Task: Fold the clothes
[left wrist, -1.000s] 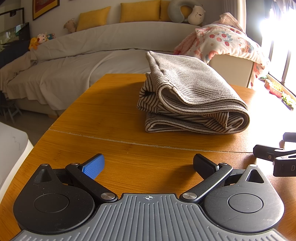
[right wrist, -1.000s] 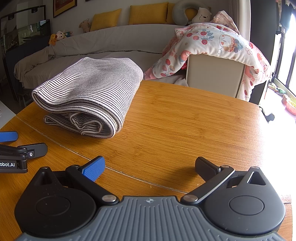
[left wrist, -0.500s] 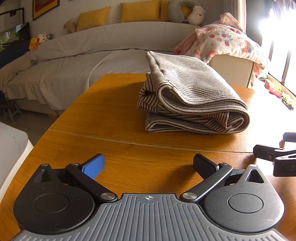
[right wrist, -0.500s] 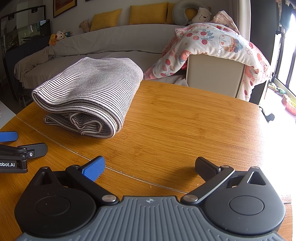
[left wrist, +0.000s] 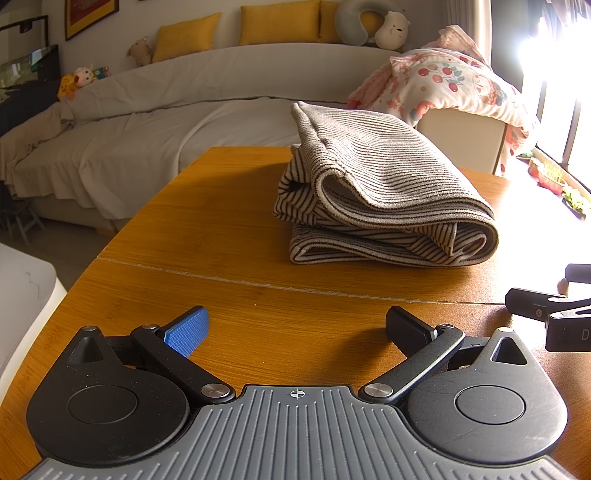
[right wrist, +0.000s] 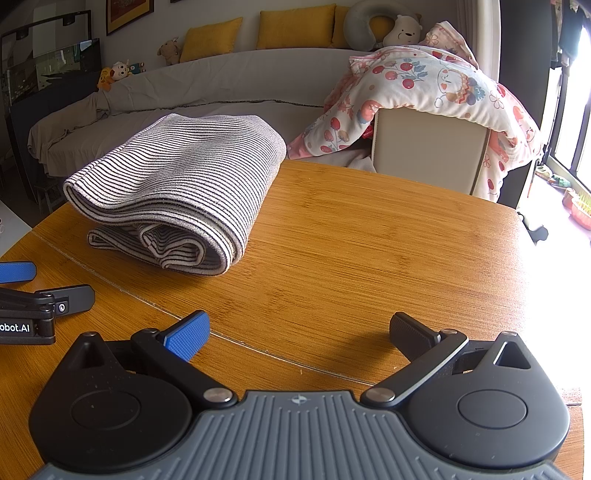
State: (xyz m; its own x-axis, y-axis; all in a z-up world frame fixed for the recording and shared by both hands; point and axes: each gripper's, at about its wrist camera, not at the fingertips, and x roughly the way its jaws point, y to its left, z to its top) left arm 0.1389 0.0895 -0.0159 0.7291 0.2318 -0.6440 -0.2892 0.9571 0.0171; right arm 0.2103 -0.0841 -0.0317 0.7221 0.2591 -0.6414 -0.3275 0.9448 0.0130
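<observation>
A striped grey and white garment lies folded in a thick bundle on the wooden table. In the right wrist view the same garment sits at the left of the table. My left gripper rests low over the near table edge, open, nothing between its fingers, well short of the bundle. My right gripper is open too and holds nothing. Each gripper shows at the side of the other's view: the right gripper and the left gripper.
A grey-covered sofa with yellow cushions runs behind the table. A floral quilt drapes over a cream cabinet at the back right. Bright windows lie to the right. A seam crosses the tabletop.
</observation>
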